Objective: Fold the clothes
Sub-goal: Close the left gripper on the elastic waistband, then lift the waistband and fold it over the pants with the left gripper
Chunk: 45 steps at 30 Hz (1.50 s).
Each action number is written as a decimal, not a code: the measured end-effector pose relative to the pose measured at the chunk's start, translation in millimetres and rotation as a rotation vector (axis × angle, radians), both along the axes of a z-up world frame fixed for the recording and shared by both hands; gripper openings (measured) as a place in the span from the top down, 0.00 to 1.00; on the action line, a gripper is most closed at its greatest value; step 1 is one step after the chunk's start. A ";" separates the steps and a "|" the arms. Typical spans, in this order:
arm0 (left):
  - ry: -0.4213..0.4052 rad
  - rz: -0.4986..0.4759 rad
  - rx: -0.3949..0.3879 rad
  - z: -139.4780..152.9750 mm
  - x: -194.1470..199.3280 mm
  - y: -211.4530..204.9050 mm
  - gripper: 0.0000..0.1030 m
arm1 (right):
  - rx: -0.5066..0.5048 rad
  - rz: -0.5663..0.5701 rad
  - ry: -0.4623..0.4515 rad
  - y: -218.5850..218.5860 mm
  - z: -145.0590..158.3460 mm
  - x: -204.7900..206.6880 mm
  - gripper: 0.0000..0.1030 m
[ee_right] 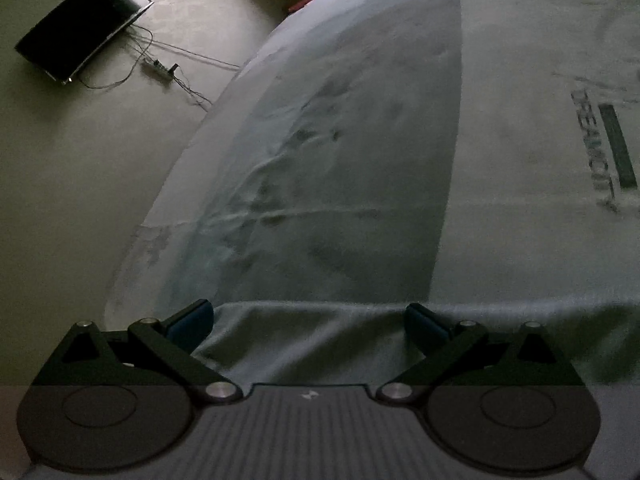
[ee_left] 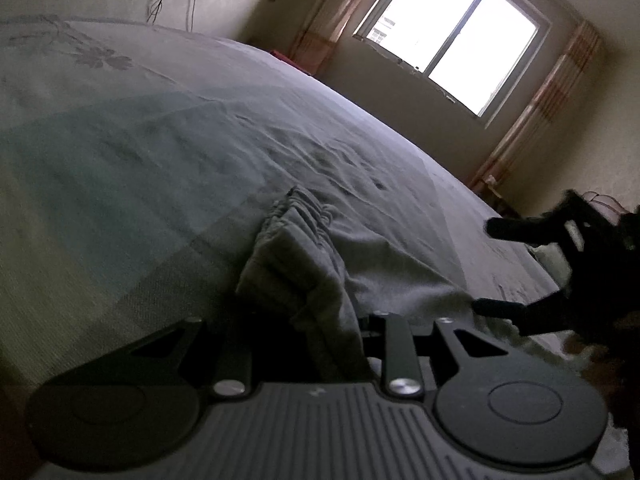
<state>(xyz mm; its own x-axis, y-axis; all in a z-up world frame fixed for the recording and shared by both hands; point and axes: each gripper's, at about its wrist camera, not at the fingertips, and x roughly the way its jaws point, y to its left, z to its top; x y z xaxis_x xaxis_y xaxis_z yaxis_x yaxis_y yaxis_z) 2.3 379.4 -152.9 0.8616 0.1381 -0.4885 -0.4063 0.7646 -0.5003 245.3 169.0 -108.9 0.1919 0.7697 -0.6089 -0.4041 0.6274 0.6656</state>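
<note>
A grey garment point(ee_left: 392, 264) with a gathered elastic waistband point(ee_left: 300, 208) lies bunched on the bed sheet point(ee_left: 160, 140). My left gripper point(ee_left: 336, 332) is shut on a fold of it, and the cloth hides the fingertips. At the right of the left wrist view, my right gripper point(ee_left: 484, 266) stands open over the garment's far edge. In the right wrist view the right gripper point(ee_right: 308, 320) is wide open, and the garment's grey edge point(ee_right: 304, 336) lies between its blue-padded fingers point(ee_right: 192, 320).
The bed sheet point(ee_right: 360, 120) has grey and pale bands with printed lettering point(ee_right: 592, 148). A bright window point(ee_left: 448, 40) with curtains point(ee_left: 560, 92) is behind the bed. A television point(ee_right: 80, 24) and a power strip point(ee_right: 160, 68) hang on the wall.
</note>
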 end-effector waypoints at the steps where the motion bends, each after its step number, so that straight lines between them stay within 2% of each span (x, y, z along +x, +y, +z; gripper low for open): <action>1: 0.001 0.001 0.003 0.0 -0.2 -0.5 0.74 | -0.001 0.000 0.008 -0.9 0.3 -5.7 0.00; 7: 0.010 0.004 0.020 1.0 1.1 -4.5 0.74 | -0.006 -0.001 0.054 -6.4 1.8 -40.0 0.00; 11: 0.015 0.006 0.038 1.7 1.6 -6.7 0.74 | -0.028 -0.031 0.088 -17.1 -6.5 -78.3 0.00; 16: 0.030 0.018 0.041 4.3 4.0 -8.8 0.74 | -0.046 0.026 0.083 -27.4 -1.6 -114.8 0.00; 20: 0.068 0.023 0.052 9.5 7.9 -10.7 0.74 | -0.010 -0.006 0.108 -48.2 10.8 -110.1 0.00; 25: 0.114 0.025 0.040 19.0 14.5 -9.1 0.80 | 0.023 -0.084 0.053 -96.4 36.6 -105.7 0.00; 30: 0.112 0.018 0.051 37.4 16.1 -16.0 0.81 | 0.006 -0.143 -0.005 -157.8 45.9 -107.0 0.00; 34: 0.095 0.002 0.085 58.4 18.4 -28.0 0.81 | -0.009 -0.178 0.022 -200.0 38.0 -109.7 0.00; 38: 0.068 -0.031 0.131 82.3 21.3 -48.5 0.81 | 0.026 -0.161 0.123 -223.7 29.2 -110.1 0.00; 45: 0.023 -0.086 0.184 115.0 27.2 -84.6 0.81 | 0.049 -0.123 0.089 -240.1 40.5 -120.2 0.00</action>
